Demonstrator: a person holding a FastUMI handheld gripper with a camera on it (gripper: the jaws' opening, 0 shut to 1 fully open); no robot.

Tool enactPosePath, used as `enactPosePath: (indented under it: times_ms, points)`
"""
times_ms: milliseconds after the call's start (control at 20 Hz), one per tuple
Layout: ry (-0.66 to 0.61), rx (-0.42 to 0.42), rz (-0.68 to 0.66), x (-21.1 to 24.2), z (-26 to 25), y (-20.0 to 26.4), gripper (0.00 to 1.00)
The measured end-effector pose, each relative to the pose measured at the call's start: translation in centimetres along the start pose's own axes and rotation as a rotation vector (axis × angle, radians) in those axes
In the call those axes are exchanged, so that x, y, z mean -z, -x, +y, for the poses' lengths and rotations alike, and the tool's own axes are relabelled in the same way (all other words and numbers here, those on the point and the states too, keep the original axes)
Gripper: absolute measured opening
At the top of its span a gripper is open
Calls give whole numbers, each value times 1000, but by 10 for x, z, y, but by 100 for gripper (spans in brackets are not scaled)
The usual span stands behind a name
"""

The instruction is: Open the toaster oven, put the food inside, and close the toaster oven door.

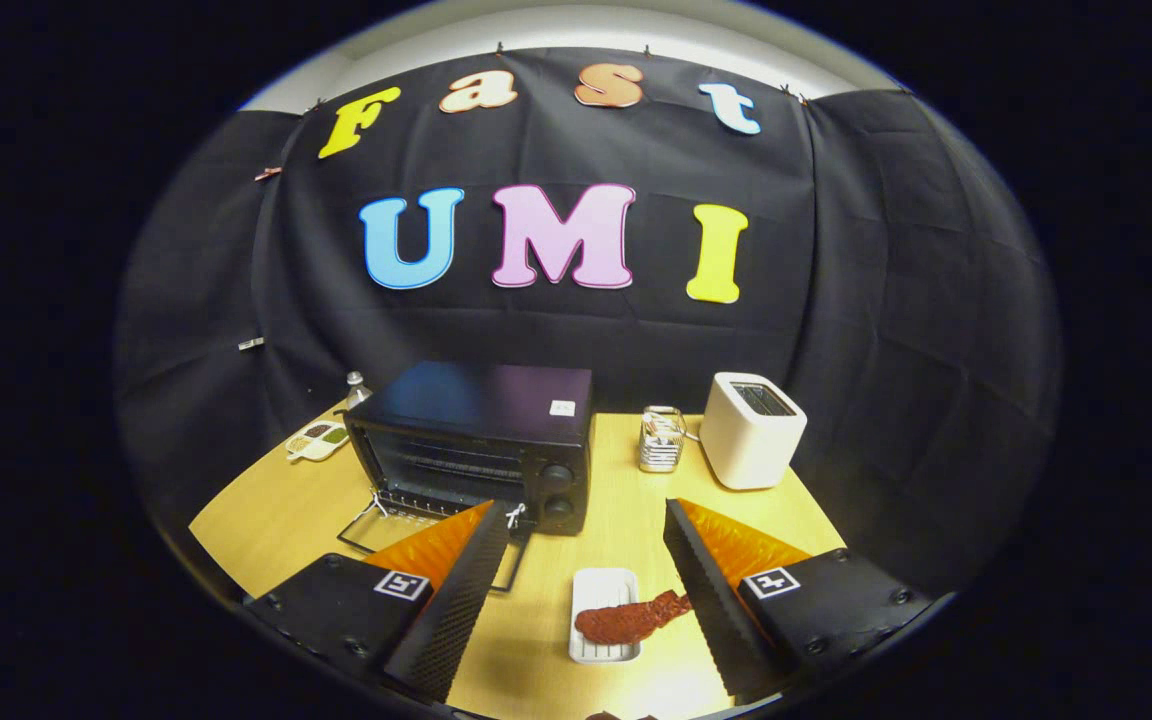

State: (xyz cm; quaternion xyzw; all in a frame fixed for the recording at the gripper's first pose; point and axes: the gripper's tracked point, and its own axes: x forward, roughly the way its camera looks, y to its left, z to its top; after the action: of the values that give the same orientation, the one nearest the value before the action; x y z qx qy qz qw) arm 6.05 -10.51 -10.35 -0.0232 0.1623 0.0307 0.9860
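Observation:
A black toaster oven [481, 440] stands on the wooden table [626, 520], its glass door [416, 535] folded down flat in front, partly hidden behind the left finger. A reddish-brown strip of food [628, 620] lies across a small white tray [604, 612], overhanging its right side toward the right finger. My gripper [586, 515] hovers above the table, open, with nothing between its fingers. The tray and food sit on the table between the two fingers, nearer the right one. The oven is just beyond the left fingertip.
A white pop-up toaster [751, 430] stands at the back right. A wire holder [661, 438] sits between it and the oven. A divided dish [316, 440] and a small bottle [357, 388] sit left of the oven, near the cloth wall.

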Motion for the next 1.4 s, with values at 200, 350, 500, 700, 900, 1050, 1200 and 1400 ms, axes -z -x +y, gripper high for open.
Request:
enactPosePath:
  times_ms: [200,350,500,700,900,1050,1200,1400]
  points:
    - [-41,-21,147,46,-38,-20,98]
    - [-74,-71,277,89,-51,-30,99]
    - [-144,-118,354,118,-59,-42,99]
    - [-277,-162,431,147,-66,-59,99]
    - [-431,-173,536,173,-62,-73,96]
    - [-486,-196,563,177,-57,-78,80]
    - [-483,-215,588,181,-52,-82,49]
    - [-529,-263,609,175,-47,-81,29]
